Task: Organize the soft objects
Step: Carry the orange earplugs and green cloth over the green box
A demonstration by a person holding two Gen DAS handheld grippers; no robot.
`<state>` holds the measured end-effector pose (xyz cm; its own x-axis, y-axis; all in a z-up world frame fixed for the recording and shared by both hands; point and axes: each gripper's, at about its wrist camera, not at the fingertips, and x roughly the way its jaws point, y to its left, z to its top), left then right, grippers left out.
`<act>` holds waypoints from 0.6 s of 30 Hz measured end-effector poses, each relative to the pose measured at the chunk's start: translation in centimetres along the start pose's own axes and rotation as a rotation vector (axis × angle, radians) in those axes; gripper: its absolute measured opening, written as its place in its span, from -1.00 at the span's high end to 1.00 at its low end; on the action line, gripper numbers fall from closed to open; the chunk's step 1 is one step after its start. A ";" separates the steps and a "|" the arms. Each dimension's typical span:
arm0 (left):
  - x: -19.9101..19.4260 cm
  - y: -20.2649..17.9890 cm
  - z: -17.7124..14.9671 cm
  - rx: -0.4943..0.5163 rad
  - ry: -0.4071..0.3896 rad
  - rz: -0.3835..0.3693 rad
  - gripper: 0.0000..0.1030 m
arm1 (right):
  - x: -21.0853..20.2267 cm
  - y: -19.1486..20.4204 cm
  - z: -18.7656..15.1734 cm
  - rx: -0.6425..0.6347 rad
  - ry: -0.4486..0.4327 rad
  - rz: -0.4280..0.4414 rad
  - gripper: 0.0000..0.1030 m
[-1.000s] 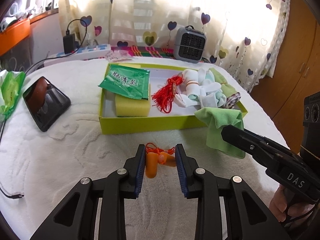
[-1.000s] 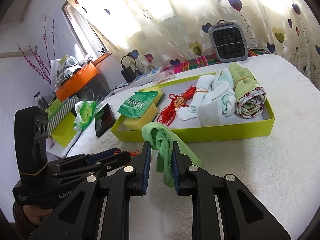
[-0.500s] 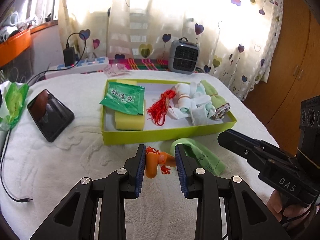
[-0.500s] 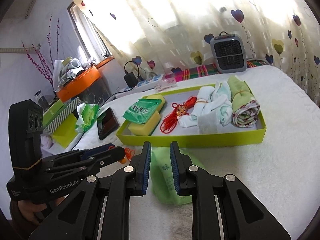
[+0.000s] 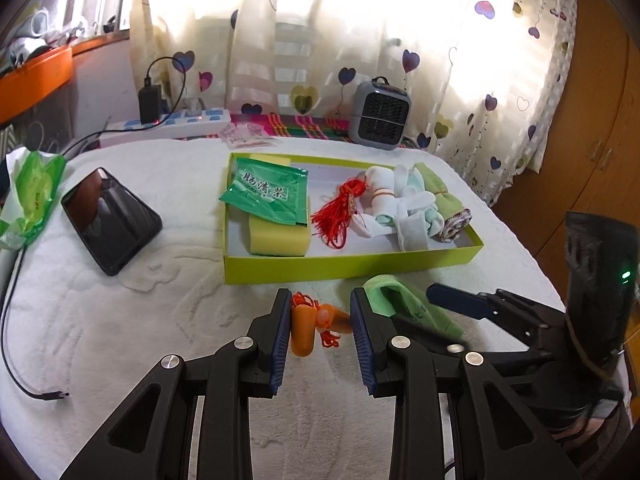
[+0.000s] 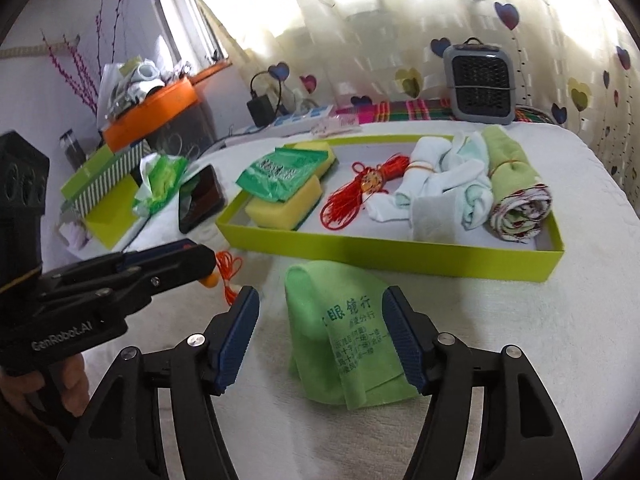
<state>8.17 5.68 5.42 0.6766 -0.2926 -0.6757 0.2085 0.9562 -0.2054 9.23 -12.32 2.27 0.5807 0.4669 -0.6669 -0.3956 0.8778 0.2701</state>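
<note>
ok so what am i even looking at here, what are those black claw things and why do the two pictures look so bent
There is no robot here. A person holds a hand-held tool in each hand, and each tool ends in two-finger tongs. A small wide-angle camera sits on each tool and looks forward along its fingers, which is why everything bulges.

One picture is from the left tool, one from the right, and each also shows the other tool from the side.

The left tongs are closed on orange earplugs on a cord, lifted off the white blanket. The right tongs are opening; the green cloth lies flat on the blanket between the fingers, not gripped.

Behind them sits a lime-green tray holding a yellow sponge, a green packet, a red tassel, white socks and a rolled cloth. A phone lies beside the tray.
</note>
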 end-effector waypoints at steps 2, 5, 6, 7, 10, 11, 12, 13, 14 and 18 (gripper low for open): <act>0.0 0.1 0.0 -0.001 0.001 -0.002 0.46 | 0.9 0.3 -0.1 -0.028 0.029 -0.042 -0.26; 0.0 0.1 0.0 -0.001 0.000 -0.002 0.46 | 1.8 0.5 -0.1 -0.063 0.062 -0.090 -0.26; 0.0 0.1 -0.1 0.000 0.000 -0.003 0.46 | 2.0 0.5 0.0 -0.069 0.073 -0.104 -0.26; 0.1 0.0 -0.1 0.001 0.002 -0.003 0.46 | 2.3 0.5 0.0 -0.077 0.083 -0.121 -0.26; 0.0 0.0 -0.1 -0.001 0.001 -0.002 0.46 | 2.7 0.6 -0.1 -0.094 0.107 -0.146 -0.26; 0.0 0.0 -0.1 -0.001 0.002 -0.002 0.46 | 2.7 0.7 -0.1 -0.098 0.108 -0.153 -0.26; 0.0 0.1 -0.1 -0.001 0.001 -0.003 0.46 | 2.7 0.7 -0.1 -0.100 0.108 -0.156 -0.26; 0.0 0.0 -0.1 0.000 0.001 -0.003 0.46 | 2.7 0.6 -0.1 -0.096 0.109 -0.161 -0.25; 0.1 0.1 -0.1 0.001 0.001 -0.003 0.46 | 2.8 0.5 -0.1 -0.092 0.108 -0.166 -0.12; 0.0 0.0 -0.1 0.002 0.003 -0.006 0.46 | 2.3 -0.3 0.1 -0.061 0.090 -0.178 0.35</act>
<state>8.07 5.64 5.33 0.6732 -0.2984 -0.6766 0.2142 0.9544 -0.2079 10.72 -11.50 0.70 0.5806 0.2910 -0.7605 -0.3359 0.9364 0.1018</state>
